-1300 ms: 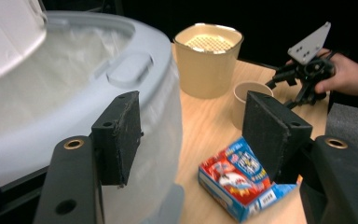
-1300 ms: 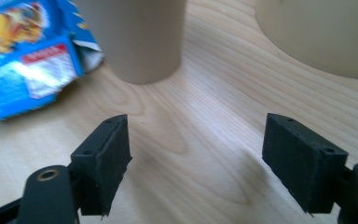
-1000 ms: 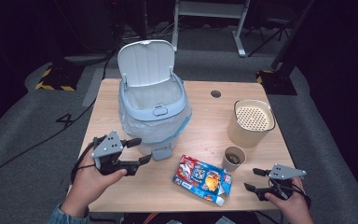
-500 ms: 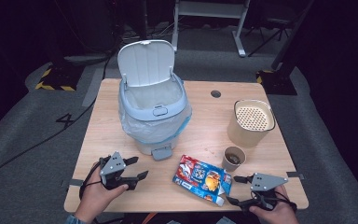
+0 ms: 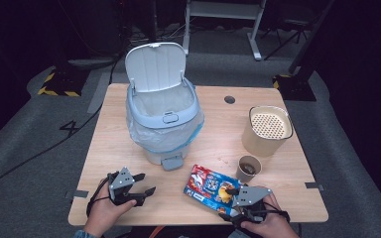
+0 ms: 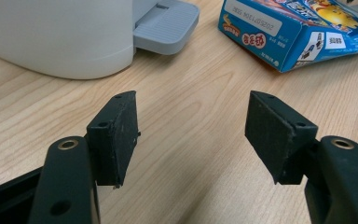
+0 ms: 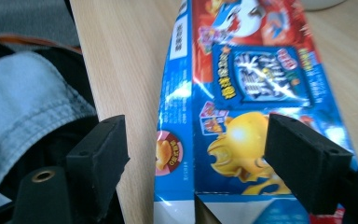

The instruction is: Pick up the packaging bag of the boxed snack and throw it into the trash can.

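Note:
A blue and red snack box (image 5: 210,184) lies flat near the table's front edge, in front of the open pedal bin (image 5: 162,116). My right gripper (image 5: 228,202) points left at the box's near end. In the right gripper view the box (image 7: 242,93) has its end between the jaws of that gripper (image 7: 198,135). These jaws have just been opening, and the pads stand clear of the box. My left gripper (image 5: 146,183) rests low over the front left of the table. Its jaws (image 6: 191,107) are open on bare wood, facing the bin's pedal (image 6: 165,25) and the box (image 6: 298,28).
A small paper cup (image 5: 249,167) stands just right of the box. A beige container with a perforated insert (image 5: 268,128) stands behind it. The bin's lid (image 5: 155,64) is raised and a plastic liner hangs over its rim. Denim clothing (image 7: 23,107) shows past the table's front edge.
The left hand has come down to the table at the front left. The right hand has slid left from the table's right corner to the box's end, its jaws a little wider.

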`<state>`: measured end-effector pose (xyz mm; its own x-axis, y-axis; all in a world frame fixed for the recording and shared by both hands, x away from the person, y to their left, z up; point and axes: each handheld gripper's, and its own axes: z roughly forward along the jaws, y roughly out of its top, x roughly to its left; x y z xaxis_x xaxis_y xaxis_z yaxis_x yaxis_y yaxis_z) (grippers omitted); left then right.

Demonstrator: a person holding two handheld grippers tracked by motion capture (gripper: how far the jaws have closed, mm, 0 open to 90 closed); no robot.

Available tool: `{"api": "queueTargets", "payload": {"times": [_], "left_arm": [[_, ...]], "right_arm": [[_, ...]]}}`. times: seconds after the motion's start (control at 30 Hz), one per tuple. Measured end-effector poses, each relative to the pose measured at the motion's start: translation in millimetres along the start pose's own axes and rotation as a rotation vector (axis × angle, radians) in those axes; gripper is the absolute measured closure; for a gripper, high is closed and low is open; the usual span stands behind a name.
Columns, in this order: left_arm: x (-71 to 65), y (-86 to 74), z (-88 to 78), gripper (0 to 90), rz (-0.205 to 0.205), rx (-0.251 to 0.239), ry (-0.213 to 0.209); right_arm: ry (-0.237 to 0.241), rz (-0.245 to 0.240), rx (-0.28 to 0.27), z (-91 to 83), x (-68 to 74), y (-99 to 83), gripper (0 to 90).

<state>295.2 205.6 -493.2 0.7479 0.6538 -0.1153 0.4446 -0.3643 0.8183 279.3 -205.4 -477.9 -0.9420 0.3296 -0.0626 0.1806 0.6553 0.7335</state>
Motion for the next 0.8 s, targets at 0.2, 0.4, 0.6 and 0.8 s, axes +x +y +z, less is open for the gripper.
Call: {"api": "queueTargets", "payload": {"times": [0.2,0.4,0.6,0.8], "left_arm": [[-2.8,0.0,0.4,38.5,0.001,-0.006,-0.05],[-3.7,-0.4,4.1,37.5,0.016,0.005,-0.064],[-4.4,-0.6,4.9,37.1,0.016,0.004,-0.075],[-4.8,-0.8,4.2,37.0,0.023,-0.003,-0.082]], "right_arm": [[0.001,-0.015,0.019,10.0,-0.7,-6.9,24.1],[-0.019,-0.038,0.024,14.1,0.5,-12.6,37.9],[0.071,-0.017,0.03,10.4,-0.5,-10.1,72.0],[0.081,-0.041,0.006,3.4,5.0,-4.2,83.9]]}}
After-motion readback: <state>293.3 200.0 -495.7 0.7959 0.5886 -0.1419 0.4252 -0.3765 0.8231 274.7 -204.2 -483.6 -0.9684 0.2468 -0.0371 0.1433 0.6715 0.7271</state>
